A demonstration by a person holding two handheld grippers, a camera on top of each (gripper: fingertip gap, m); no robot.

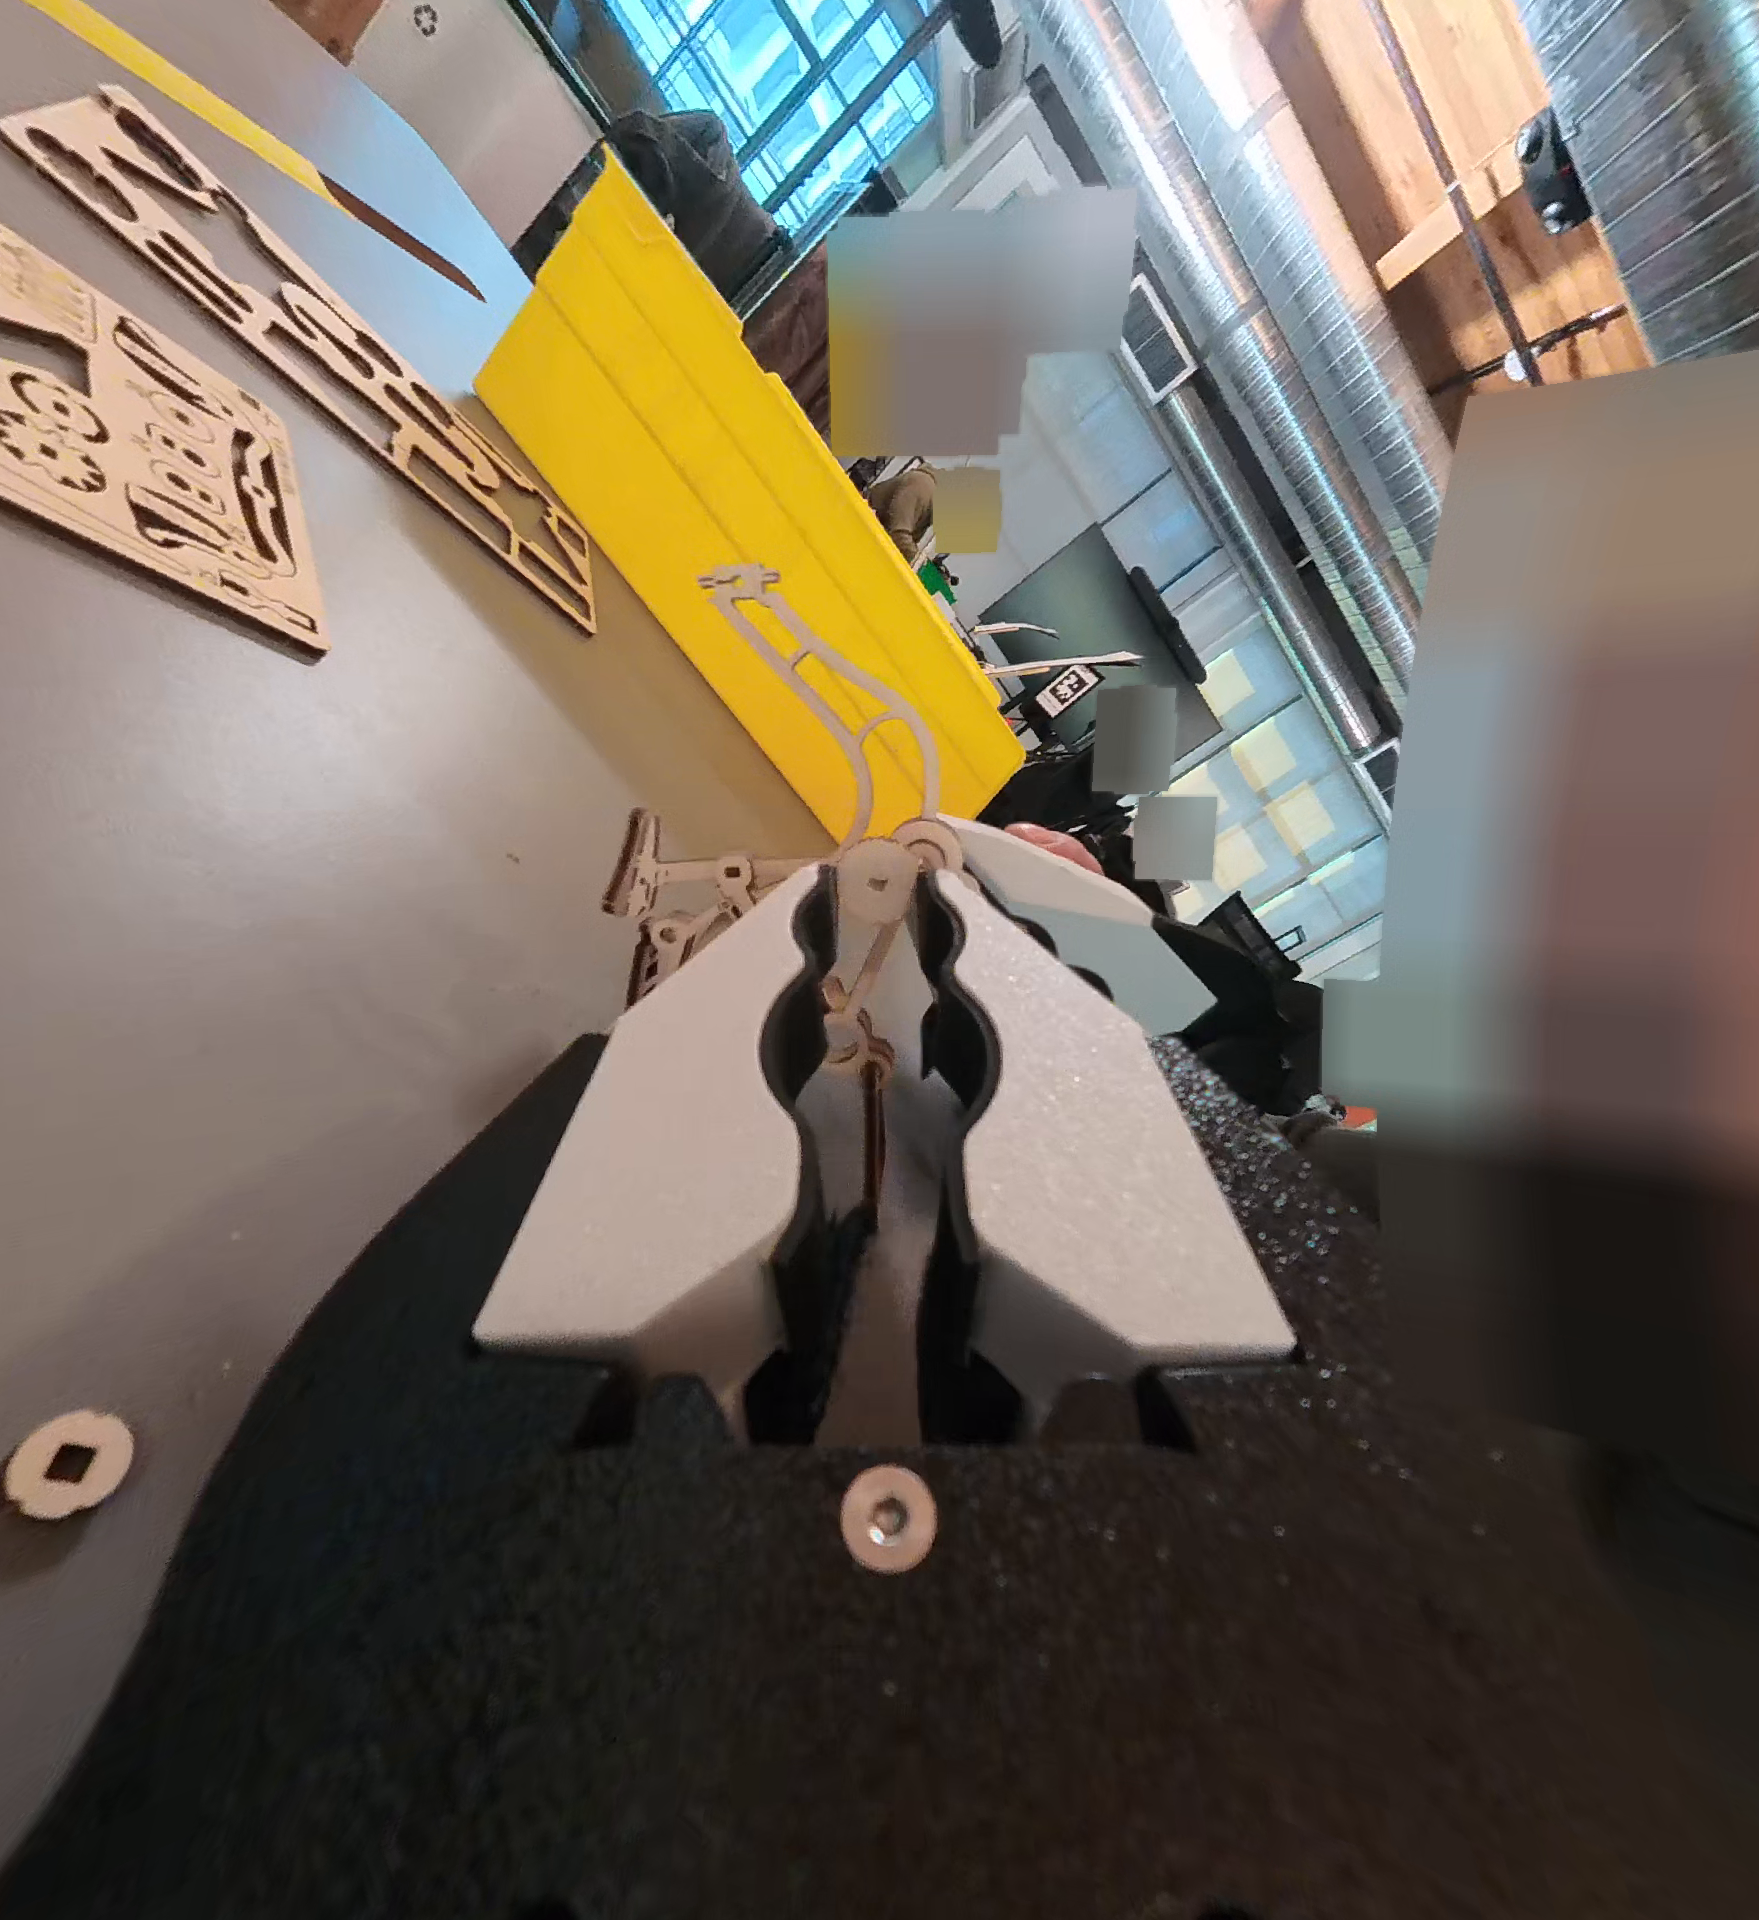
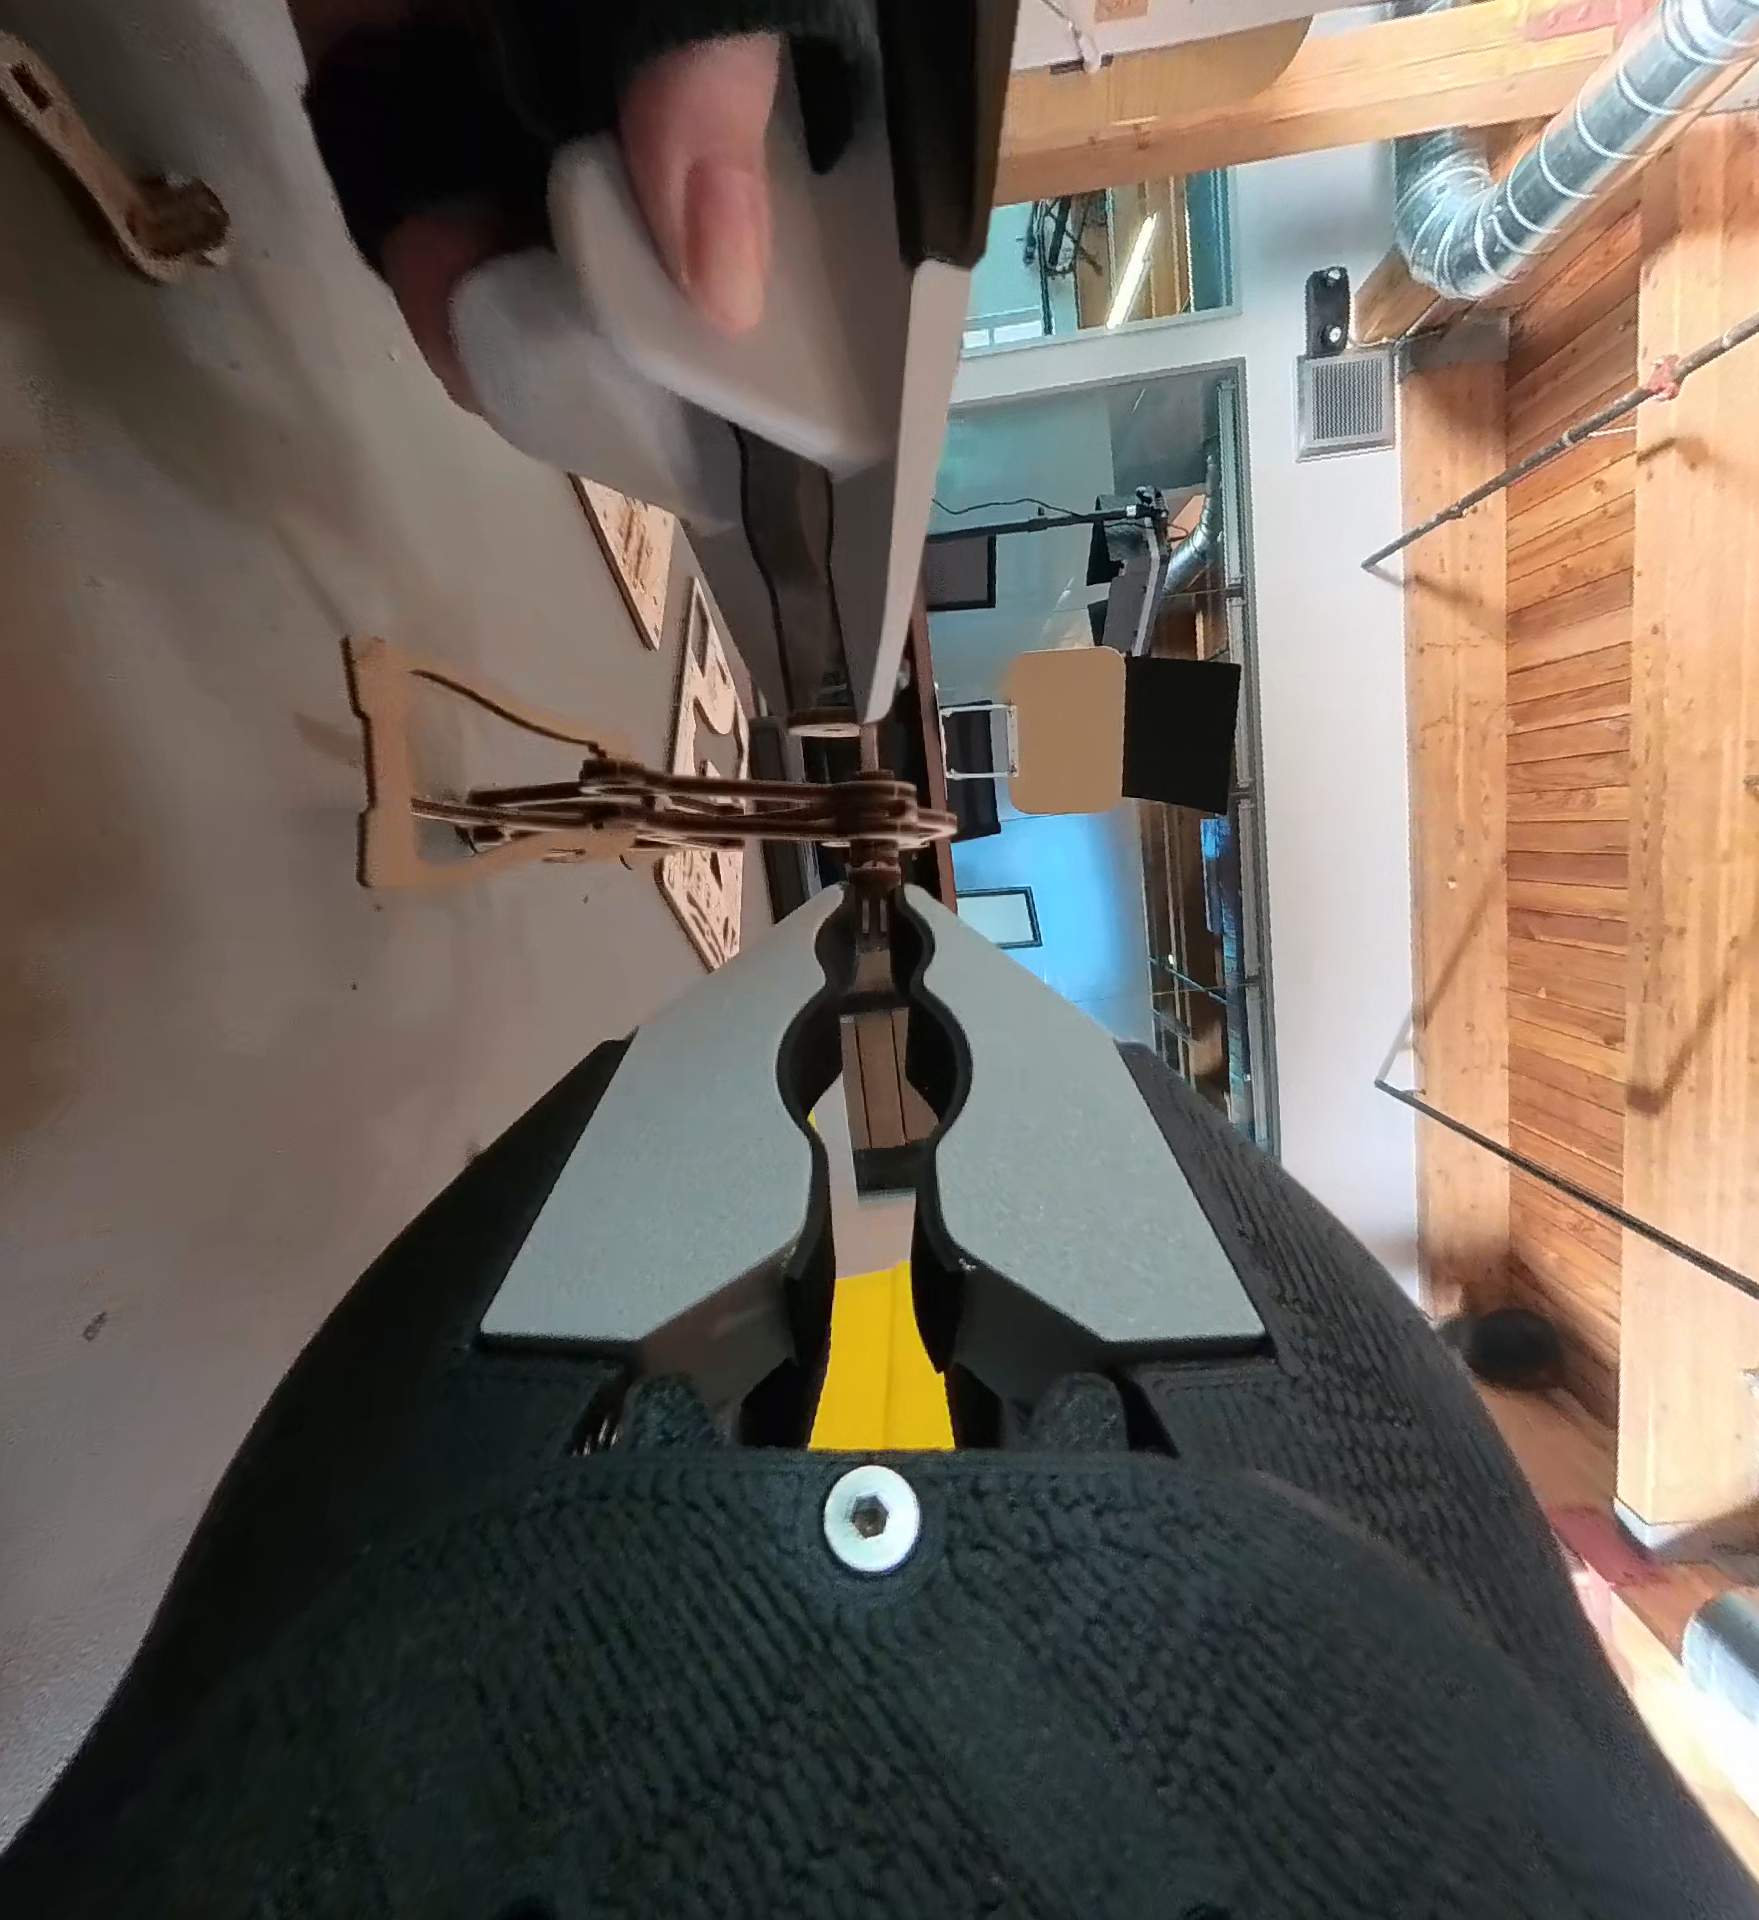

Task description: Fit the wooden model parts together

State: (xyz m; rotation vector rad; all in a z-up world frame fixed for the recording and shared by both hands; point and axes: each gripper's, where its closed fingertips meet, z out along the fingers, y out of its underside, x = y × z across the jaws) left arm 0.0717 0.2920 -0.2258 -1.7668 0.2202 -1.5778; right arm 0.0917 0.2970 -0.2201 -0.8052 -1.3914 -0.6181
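In the left wrist view, the wooden model (image 1: 859, 883) is pinched at the tips of the left gripper (image 1: 880, 878), with cut-out sheets (image 1: 127, 457) lying left of the fingers. In the right wrist view, the model's axle is clamped between the right gripper (image 2: 873, 894) fingertips, the left gripper's finger (image 2: 890, 582) meeting it just beyond

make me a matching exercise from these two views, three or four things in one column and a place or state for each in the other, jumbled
Things
1. left gripper
2. yellow bin
3. loose wooden ring
4. cut-out sheets

Places or states
A. lying flat on the grey table, many shapes already removed
B. lying alone on the table, square hole in its middle
C. standing at the table's far side
D. shut on the wooden model

Pairs: 1-D, 2-C, 3-B, 4-A
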